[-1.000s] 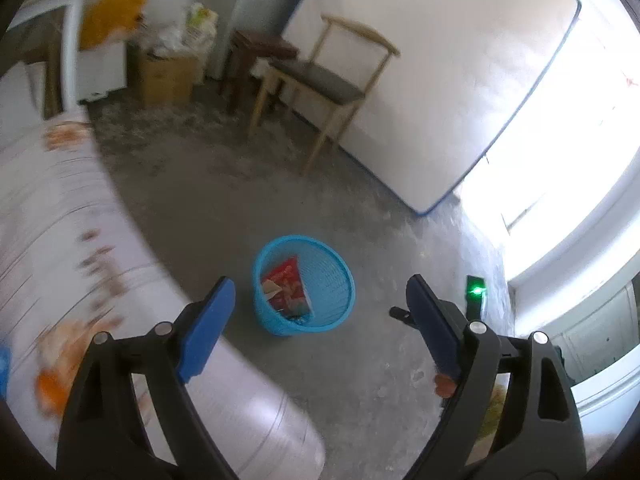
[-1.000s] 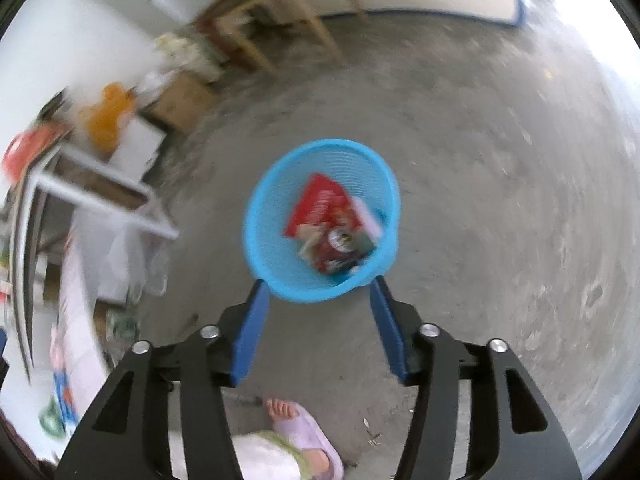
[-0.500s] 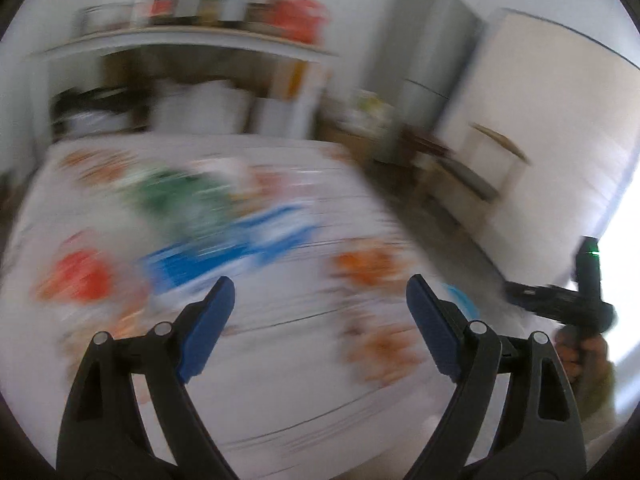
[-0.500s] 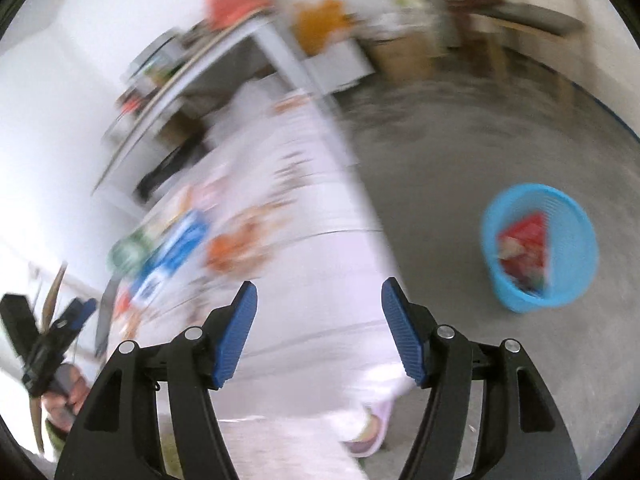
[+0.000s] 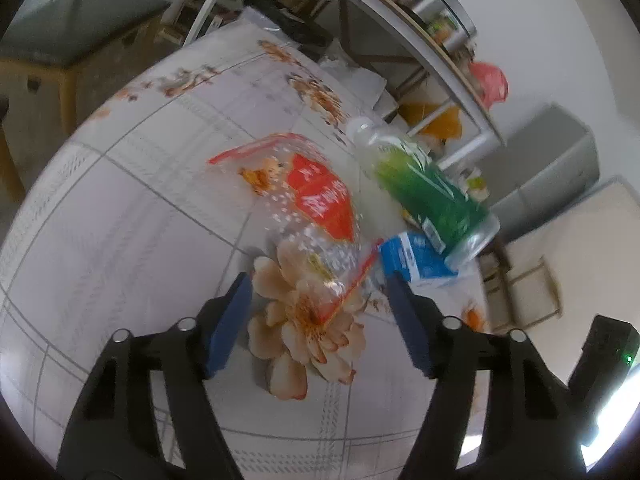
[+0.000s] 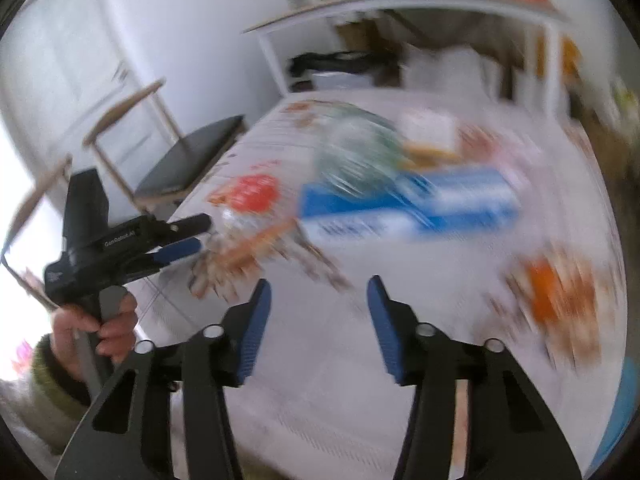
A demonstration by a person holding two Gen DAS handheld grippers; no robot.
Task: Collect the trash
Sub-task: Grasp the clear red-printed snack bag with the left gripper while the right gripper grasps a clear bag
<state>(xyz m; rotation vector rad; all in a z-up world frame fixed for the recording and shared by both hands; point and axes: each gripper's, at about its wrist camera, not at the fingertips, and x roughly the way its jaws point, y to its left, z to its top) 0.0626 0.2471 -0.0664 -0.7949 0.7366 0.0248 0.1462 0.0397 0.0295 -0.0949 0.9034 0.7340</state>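
1. Three pieces of trash are seen lying on the table (image 5: 120, 216), which is covered by a flowered cloth: a clear plastic bag (image 5: 304, 208) with red print, a green-labelled plastic bottle (image 5: 424, 188) on its side, and a blue and white carton (image 5: 416, 264).
2. Taking the bag as the landmark, the bottle is found just beyond it on the right, and the carton lies beside the bag's near right corner, partly under the bottle's base.
3. No bin is shown in either current view, so what has already been collected cannot be told from them; these three items, at least, are judged to be left.
4. The left gripper (image 5: 320, 320) is held low over the table, angled downward, with its jaws to either side of the bag's near corner, where a large printed flower shows through the plastic.
5. Its jaws are closing, at a middling width; the bag's corner lies between them, but no pad is seen pressing on it, so nothing is held yet.
6. In the right wrist view, the left gripper is seen at the left, carried by a hand (image 6: 96, 320) in a green cuff, its tips pointed at the bag.
7. The right gripper (image 6: 320, 320) is held above the table on the near side of the bag and carton, tilted downward.
8. Its jaws are closing with nothing between them; that view is heavily blurred.
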